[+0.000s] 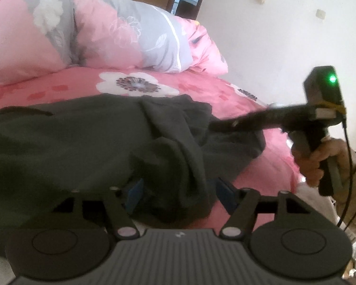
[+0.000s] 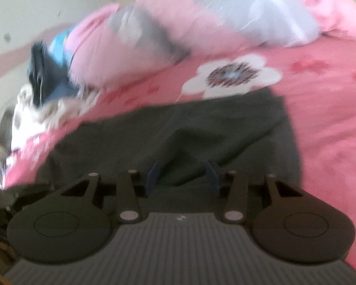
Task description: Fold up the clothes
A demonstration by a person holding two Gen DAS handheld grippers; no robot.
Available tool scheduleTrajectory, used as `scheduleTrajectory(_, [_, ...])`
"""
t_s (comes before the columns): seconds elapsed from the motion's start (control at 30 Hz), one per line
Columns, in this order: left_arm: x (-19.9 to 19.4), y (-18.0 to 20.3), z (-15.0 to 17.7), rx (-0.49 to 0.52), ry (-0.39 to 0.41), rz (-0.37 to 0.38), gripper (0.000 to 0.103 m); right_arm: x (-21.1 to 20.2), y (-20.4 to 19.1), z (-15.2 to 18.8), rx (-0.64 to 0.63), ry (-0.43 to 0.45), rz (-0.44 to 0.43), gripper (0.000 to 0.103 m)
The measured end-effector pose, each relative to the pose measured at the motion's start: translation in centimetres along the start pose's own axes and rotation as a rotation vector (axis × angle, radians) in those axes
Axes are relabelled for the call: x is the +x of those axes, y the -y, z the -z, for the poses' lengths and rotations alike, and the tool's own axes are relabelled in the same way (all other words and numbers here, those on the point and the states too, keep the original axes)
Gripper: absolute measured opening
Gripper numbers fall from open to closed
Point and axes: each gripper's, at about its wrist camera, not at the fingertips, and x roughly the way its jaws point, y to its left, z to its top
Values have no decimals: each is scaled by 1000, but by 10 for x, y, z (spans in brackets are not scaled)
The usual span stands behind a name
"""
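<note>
**On the pink bed, a dark garment lies between two open grippers**

On the pink flowered bedsheet point(image 1: 201, 87) lies the dark grey garment point(image 1: 59, 140), spread mostly flat on its left part and bunched into thick folds near the middle. What kind of garment it is, I cannot tell; it looks like soft, heavy knit cloth. One raised fold runs down toward the left gripper point(image 1: 180, 194), whose blue-padded fingers stand apart, with the fold lying between them but not pinched. I judge it is placed so to take this fold.

The right gripper point(image 2: 182, 175) also has its fingers apart. In its own view, which is blurred, they rest low over the cloth, a soft ridge rising just ahead between them. From the left view, its tip reaches over the far right part of the garment, held by the person's hand point(image 1: 313, 159) at the handle.

The two tools are at well separated places on the cloth, which would suit lifting or smoothing it evenly. Whether the bunched part is a fold being made or a wrinkle to be flattened, the pictures do not settle.

Behind the garment a pink and grey quilt point(image 1: 95, 30) is piled against the wall.
</note>
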Motion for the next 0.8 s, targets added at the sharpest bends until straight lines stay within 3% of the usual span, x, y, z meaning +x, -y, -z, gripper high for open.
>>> scheduleTrajectory(0.03, [3, 0, -2, -2, -5, -1, 53, 6, 0, -1, -8, -28, -11, 44])
scheduleTrajectory(0.1, [9, 1, -7, -6, -18, -2, 13, 19, 0, -4, -23, -84, -32, 43])
scheduleTrajectory(0.13, [11, 0, -9, -11, -28, 3, 4, 25, 0, -6, -31, -112, -43, 43])
scheduleTrajectory(0.23, [8, -6, -13, -58, 2, 18, 2, 39, 0, -8, -55, -195, -82, 42])
scheduleTrajectory(0.47, [-19, -36, -32, -251, 103, 138, 1, 3, -20, 17, -186, -318, -201, 42])
scheduleTrajectory(0.57, [-21, -39, -34, -275, 106, 171, 1, -12, -32, 22, -245, -329, -203, 43])
scheduleTrajectory(0.8, [-26, -31, -32, -258, 127, 194, 1, -9, -47, 4, -316, -248, -199, 43])
